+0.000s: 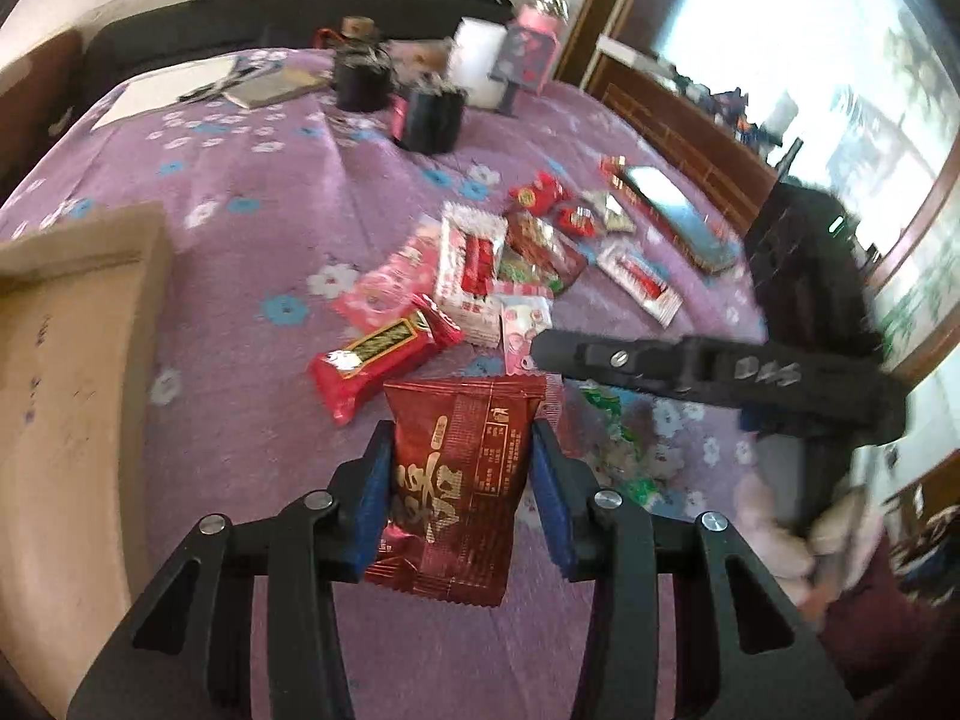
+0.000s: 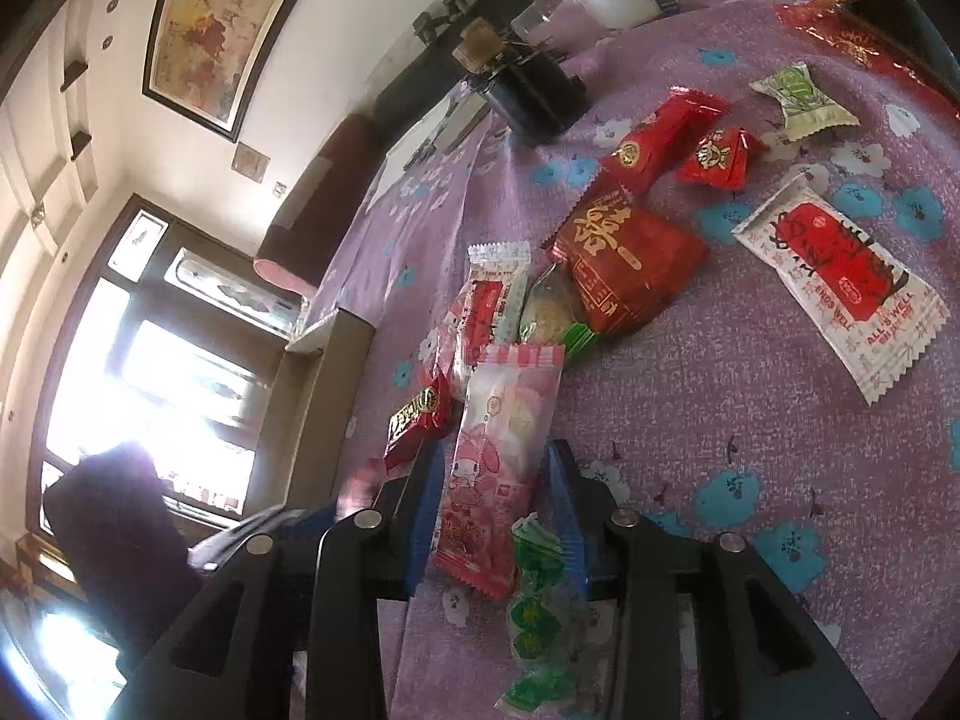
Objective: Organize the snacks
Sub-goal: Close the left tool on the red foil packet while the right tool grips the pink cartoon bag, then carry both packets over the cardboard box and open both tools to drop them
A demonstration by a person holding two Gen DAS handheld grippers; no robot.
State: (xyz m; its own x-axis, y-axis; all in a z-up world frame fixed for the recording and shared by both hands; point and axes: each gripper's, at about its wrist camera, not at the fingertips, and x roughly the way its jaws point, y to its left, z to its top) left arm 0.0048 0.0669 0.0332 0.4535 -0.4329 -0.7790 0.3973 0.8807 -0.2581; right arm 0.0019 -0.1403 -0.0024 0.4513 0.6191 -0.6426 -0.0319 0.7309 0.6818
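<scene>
My left gripper (image 1: 462,444) is shut on a dark red snack packet (image 1: 459,480) and holds it above the purple flowered cloth (image 1: 252,252). A cardboard box (image 1: 66,372) stands to its left. My right gripper (image 2: 492,474) straddles a pink cartoon snack packet (image 2: 498,456) that lies on the cloth; its blue pads (image 2: 423,510) sit at the packet's sides, and I cannot tell whether they press it. A clear green candy wrapper (image 2: 534,618) lies under that gripper. The right gripper also shows in the left wrist view (image 1: 540,354). Several more snacks lie in a pile (image 1: 480,264).
A red bar (image 1: 384,354) lies near the box. A phone (image 1: 678,216) lies on a red packet at the right. Black jars (image 1: 429,114), a white container (image 1: 477,63) and papers (image 1: 180,90) stand at the far end. The box also shows in the right wrist view (image 2: 336,360).
</scene>
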